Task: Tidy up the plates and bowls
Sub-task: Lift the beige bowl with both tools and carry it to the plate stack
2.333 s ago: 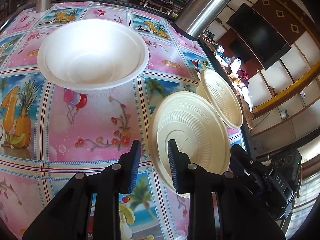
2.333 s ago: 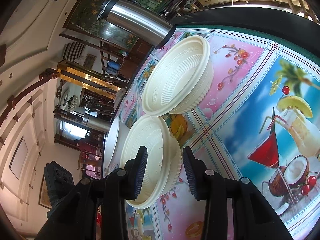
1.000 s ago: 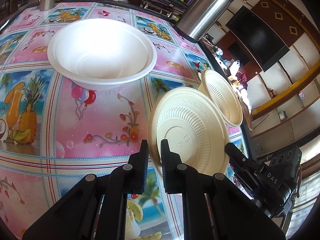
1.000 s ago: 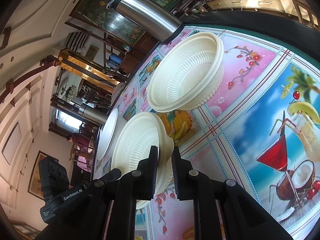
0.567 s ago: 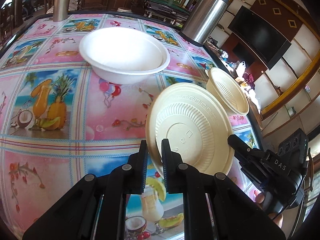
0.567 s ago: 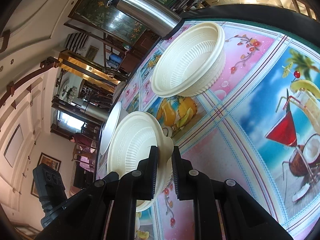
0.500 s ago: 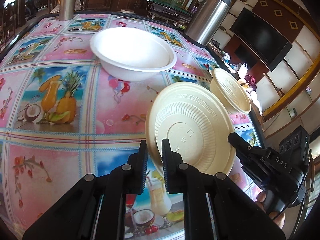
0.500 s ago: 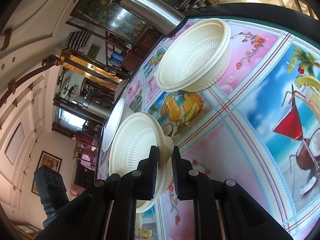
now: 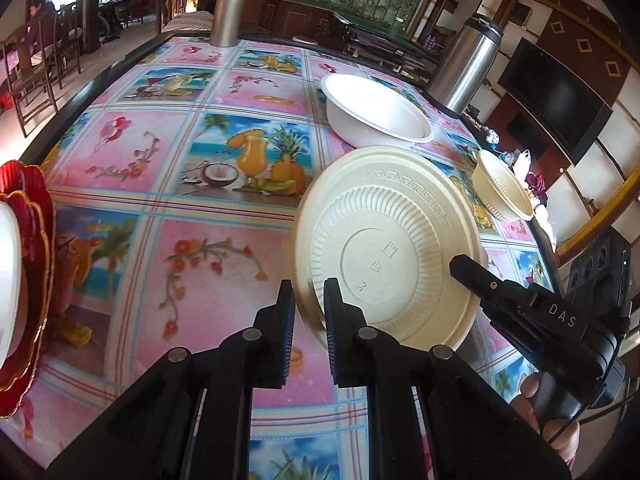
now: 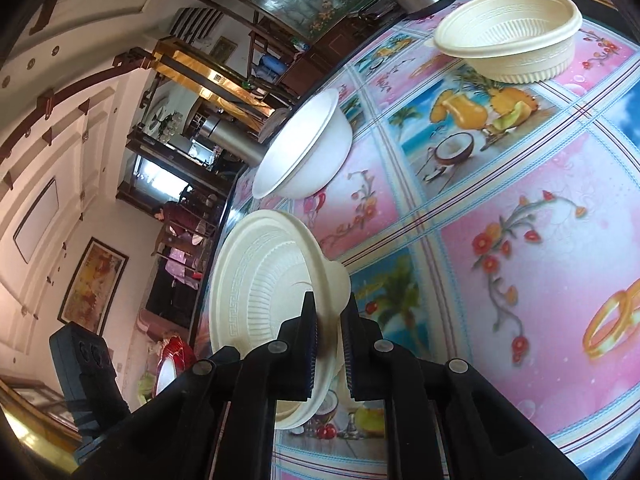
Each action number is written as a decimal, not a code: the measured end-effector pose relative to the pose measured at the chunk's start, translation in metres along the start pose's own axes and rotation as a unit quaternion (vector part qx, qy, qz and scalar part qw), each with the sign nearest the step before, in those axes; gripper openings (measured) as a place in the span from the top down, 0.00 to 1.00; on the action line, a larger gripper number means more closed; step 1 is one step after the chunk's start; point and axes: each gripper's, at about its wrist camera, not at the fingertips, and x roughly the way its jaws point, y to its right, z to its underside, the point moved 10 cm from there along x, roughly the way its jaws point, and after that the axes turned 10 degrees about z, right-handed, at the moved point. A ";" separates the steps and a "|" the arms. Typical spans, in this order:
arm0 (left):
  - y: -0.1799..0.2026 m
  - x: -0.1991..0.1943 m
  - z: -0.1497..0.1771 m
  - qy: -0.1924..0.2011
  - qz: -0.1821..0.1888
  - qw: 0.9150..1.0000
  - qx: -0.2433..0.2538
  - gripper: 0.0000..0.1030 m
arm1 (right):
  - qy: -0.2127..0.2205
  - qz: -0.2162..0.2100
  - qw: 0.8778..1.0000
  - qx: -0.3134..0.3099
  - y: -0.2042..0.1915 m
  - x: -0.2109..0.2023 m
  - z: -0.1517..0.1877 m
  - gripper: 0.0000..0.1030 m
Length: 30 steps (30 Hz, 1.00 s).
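ribbed matt cream bowl (image 9: 394, 256); glossy printed tablecloth (image 9: 208, 256); brushed steel flask (image 9: 466, 66).

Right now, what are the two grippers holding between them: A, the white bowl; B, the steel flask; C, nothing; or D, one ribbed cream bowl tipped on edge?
D: the left gripper and right gripper each pinch the rim of the same cream bowl, lifted off the table.

My right gripper (image 10: 329, 344) pinches the rim of a cream bowl (image 10: 264, 296), lifted on edge above the tablecloth (image 10: 520, 240); a white bowl (image 10: 308, 148) and a second cream bowl (image 10: 512, 36) sit beyond.
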 end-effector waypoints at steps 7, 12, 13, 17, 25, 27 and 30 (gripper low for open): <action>-0.025 -0.044 0.006 0.033 -0.018 0.999 -0.009 0.88 | -0.017 -0.021 0.999 -0.024 -0.039 0.003 0.031 0.91; -0.042 -0.069 0.008 0.053 -0.029 0.998 -0.017 0.88 | -0.023 -0.035 0.998 -0.044 -0.069 0.000 0.043 0.91; -0.046 -0.074 0.008 0.058 -0.031 0.998 -0.019 0.88 | -0.023 -0.037 0.998 -0.048 -0.075 0.000 0.046 0.91; -0.063 -0.092 0.009 0.073 -0.038 0.996 -0.030 0.88 | -0.026 -0.046 0.996 -0.065 -0.100 0.000 0.055 0.91; -0.098 -0.122 0.008 0.098 -0.050 0.992 -0.059 0.88 | -0.034 -0.060 0.993 -0.098 -0.150 0.006 0.071 0.91; -0.108 -0.131 0.006 0.107 -0.055 0.990 -0.068 0.88 | -0.038 -0.065 0.992 -0.105 -0.163 0.009 0.073 0.91; -0.126 -0.145 0.005 0.117 -0.068 0.987 -0.082 0.88 | -0.041 -0.073 0.989 -0.119 -0.187 0.013 0.080 0.90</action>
